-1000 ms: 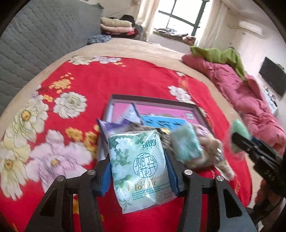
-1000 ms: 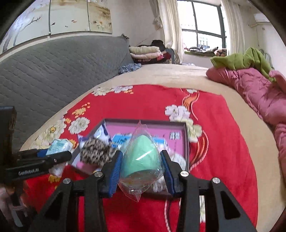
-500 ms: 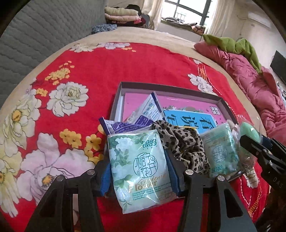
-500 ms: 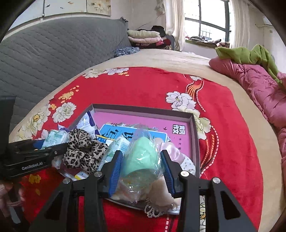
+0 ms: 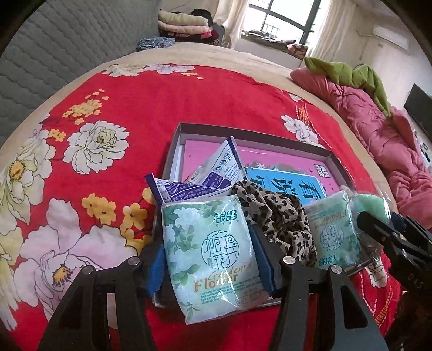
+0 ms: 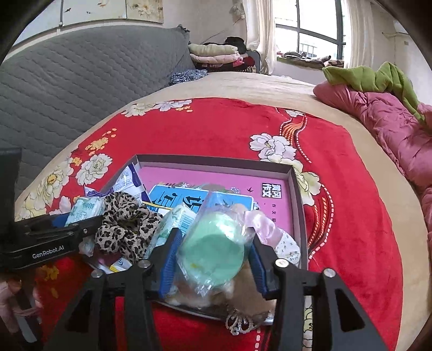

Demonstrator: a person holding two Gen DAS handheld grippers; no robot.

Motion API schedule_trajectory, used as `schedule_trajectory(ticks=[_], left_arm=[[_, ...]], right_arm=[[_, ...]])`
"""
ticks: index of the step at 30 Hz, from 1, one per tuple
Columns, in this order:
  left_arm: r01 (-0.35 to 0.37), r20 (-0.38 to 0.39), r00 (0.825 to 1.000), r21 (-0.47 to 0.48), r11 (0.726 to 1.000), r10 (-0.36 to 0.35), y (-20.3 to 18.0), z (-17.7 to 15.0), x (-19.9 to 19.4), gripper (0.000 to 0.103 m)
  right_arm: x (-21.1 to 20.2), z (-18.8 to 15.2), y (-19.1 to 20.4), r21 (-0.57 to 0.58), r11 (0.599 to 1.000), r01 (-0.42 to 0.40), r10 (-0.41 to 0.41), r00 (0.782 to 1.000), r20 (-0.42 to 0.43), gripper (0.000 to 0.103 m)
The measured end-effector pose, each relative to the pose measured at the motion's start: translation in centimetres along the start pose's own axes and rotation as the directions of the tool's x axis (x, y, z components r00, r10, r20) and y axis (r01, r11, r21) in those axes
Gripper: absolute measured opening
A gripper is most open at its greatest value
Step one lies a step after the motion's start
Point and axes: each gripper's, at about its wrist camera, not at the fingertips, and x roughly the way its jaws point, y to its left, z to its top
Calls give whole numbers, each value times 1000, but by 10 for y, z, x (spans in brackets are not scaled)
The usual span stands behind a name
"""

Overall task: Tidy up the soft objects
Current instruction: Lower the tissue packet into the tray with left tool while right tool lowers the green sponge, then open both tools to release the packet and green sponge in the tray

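Observation:
A pale green flowered tissue pack (image 5: 208,272) lies over the near left rim of the shallow box (image 5: 243,131) on the red flowered blanket. My left gripper (image 5: 208,248) straddles it with its jaws opening and the blue pads easing off its sides. A mint green sponge in a clear bag (image 6: 213,255) has tipped base-up at the box's near edge (image 6: 216,160). Around it my right gripper (image 6: 213,237) is opening too, with gaps at both pads. A leopard scrunchie (image 5: 275,216) and a second tissue pack (image 5: 329,232) lie in the box between the two grippers.
Blue and white packets (image 5: 218,167) and pink and blue books fill the box's far part. A pink quilt (image 5: 378,121) with a green cloth lies along the right. The grey quilted headboard (image 6: 81,81) stands at the left, and folded clothes (image 5: 183,24) sit beyond the bed.
Both grippers came down and forward to the box's near edge. Their jaws have spread. The sponge tipped over so that its flat base shows, and the tissue pack has settled on the rim.

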Motion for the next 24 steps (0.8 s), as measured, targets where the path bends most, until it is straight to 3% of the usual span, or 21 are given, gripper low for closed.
schedule_trajectory(ticks=[2, 10, 24], left_arm=[[2, 2, 1000, 2, 1000, -2, 0, 0, 0, 62], [7, 36, 999, -12, 1000, -6, 6, 0, -8, 74], [-5, 108, 994, -42, 999, 10, 7, 0, -49, 77]], right_arm=[[-4, 0, -2, 6, 1000, 6, -6, 1000, 7, 60], [-22, 1, -6, 31, 1000, -3, 2, 999, 47, 62], [-55, 6, -5, 48, 999, 5, -11, 992, 122, 68]])
